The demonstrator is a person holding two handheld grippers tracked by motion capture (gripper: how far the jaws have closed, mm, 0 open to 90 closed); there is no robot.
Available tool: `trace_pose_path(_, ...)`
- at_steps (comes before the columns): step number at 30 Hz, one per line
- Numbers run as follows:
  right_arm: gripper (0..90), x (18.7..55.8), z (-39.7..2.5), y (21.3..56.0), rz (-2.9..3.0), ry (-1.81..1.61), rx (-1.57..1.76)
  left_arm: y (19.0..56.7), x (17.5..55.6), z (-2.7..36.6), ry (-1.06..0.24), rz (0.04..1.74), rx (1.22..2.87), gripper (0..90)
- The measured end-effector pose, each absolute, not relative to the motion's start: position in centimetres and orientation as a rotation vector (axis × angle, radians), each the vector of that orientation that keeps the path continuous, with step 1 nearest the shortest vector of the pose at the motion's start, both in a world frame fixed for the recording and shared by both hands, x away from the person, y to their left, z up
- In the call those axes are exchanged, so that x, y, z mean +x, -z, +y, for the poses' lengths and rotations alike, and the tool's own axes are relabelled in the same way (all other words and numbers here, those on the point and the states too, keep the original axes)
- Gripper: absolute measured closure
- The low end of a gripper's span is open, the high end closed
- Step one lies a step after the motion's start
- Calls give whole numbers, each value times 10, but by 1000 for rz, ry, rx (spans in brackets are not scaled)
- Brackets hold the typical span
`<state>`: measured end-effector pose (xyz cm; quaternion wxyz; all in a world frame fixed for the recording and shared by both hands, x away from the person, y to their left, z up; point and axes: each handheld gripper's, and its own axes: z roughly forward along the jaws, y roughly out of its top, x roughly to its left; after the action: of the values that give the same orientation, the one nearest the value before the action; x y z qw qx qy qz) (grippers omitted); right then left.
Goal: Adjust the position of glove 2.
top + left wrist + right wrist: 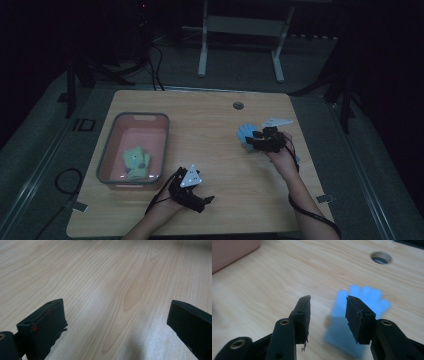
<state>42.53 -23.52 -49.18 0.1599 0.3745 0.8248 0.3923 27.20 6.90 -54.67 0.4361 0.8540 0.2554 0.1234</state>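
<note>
left gripper (209, 199) sits nearest, low over the bare wooden table (220, 150) at its front edge, jaws spread wide with nothing between them, just wood grain in its own view; it looks idle

pink bin (106, 150) is at the table's left side, with a green glove (136, 163) already lying in it, so one item looks done

right gripper (248, 141) is farther out on the right half of the table, jaws parted and not yet clamped on anything. in the right gripper view the blue glove (359, 312) lies flat on the wood just beyond and partly behind the right-hand jaw, fingers pointing away toward the cable hole (381, 257); it's blurred, so i can't tell whether a jaw tip touches the fabric

judgement: sorting gloves into the bin, roughly halfway. left to do: close on the blue glove, lift, carry it across to the bin, release. the bin is well apart from the glove, so it's a long traverse. thin flat fabric may be hard to pinch off the table
</note>
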Motion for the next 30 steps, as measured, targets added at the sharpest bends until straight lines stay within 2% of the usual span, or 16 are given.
trace_pose_path(5,615,443,-249,499,2322,-1108,1152,548,267,74,-332,643,2057,23)
trace_pose_path(9,616,454,-252,504,2331,-1101,1202,550,264,78,-364,687,2016,23)
trace_pose_path(25,583,480,-235,540,2398,-917,1141,554,262,80,-321,691,2027,23)
trace_pose_path(30,643,477,-231,548,2382,-924,1138,556,262,81,-336,691,2032,23)
